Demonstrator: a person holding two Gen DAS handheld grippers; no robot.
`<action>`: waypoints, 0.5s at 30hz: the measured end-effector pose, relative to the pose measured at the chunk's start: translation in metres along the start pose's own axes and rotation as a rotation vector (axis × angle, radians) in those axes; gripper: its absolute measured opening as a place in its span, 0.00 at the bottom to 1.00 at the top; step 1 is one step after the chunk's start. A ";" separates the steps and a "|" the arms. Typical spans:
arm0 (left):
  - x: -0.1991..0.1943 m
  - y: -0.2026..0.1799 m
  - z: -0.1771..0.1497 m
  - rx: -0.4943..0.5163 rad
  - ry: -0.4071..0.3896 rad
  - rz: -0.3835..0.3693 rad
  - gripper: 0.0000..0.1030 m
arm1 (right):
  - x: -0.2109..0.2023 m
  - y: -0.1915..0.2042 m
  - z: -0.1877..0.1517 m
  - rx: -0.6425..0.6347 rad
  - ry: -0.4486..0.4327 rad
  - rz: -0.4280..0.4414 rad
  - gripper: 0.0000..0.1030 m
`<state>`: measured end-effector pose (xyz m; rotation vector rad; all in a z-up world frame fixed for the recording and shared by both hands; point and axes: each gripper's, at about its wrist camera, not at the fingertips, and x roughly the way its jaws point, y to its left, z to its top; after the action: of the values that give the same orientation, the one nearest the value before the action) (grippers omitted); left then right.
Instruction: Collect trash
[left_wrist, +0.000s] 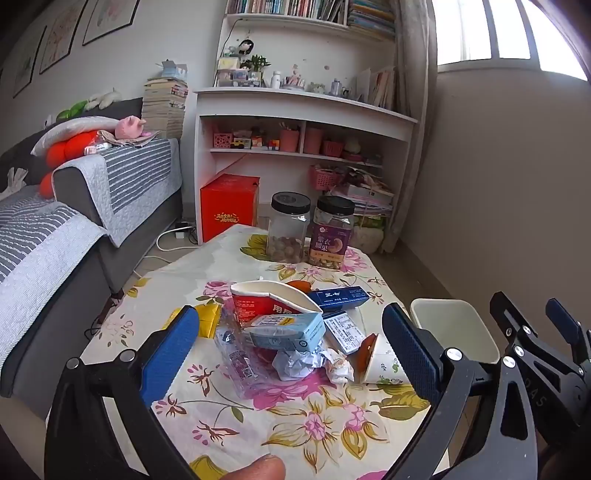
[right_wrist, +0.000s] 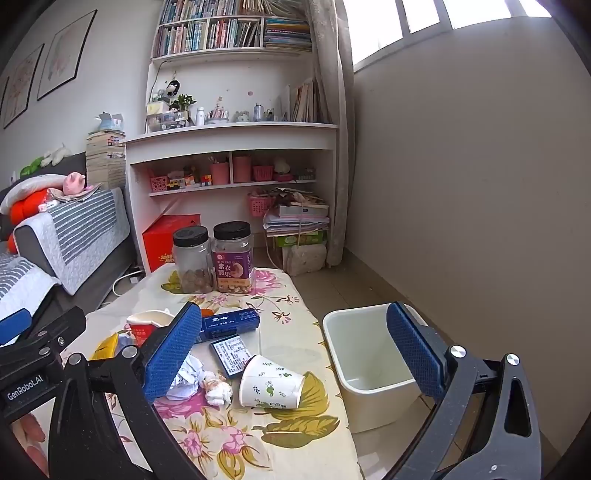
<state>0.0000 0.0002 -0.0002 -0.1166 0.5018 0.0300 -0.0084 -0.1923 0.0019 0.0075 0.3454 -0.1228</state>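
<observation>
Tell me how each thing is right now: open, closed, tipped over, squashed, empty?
Left gripper: open, holding nothing.
Right gripper: open, holding nothing.
White bin: upright on the floor, empty.
Paper cup: tipped on its side.
Plastic bottle: lying down, squashed.
Red cup: crushed.
Paper ball: crumpled.
Two jars: upright, lids on.

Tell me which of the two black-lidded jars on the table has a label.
The right-hand jar: it carries a purple label with white characters. The left jar beside it is plain clear plastic, with round nuts at its bottom.
</observation>
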 end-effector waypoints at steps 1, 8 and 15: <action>0.000 0.000 0.000 0.000 0.000 0.000 0.94 | 0.000 0.000 0.000 -0.001 -0.001 -0.002 0.93; 0.001 -0.001 -0.001 0.000 0.000 0.001 0.93 | 0.001 0.001 -0.001 -0.003 0.002 0.002 0.93; 0.001 -0.001 -0.002 0.001 0.001 0.002 0.93 | 0.000 0.001 -0.002 -0.001 0.002 0.003 0.93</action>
<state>0.0001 -0.0014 -0.0025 -0.1155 0.5029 0.0321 -0.0089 -0.1908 0.0005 0.0068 0.3472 -0.1200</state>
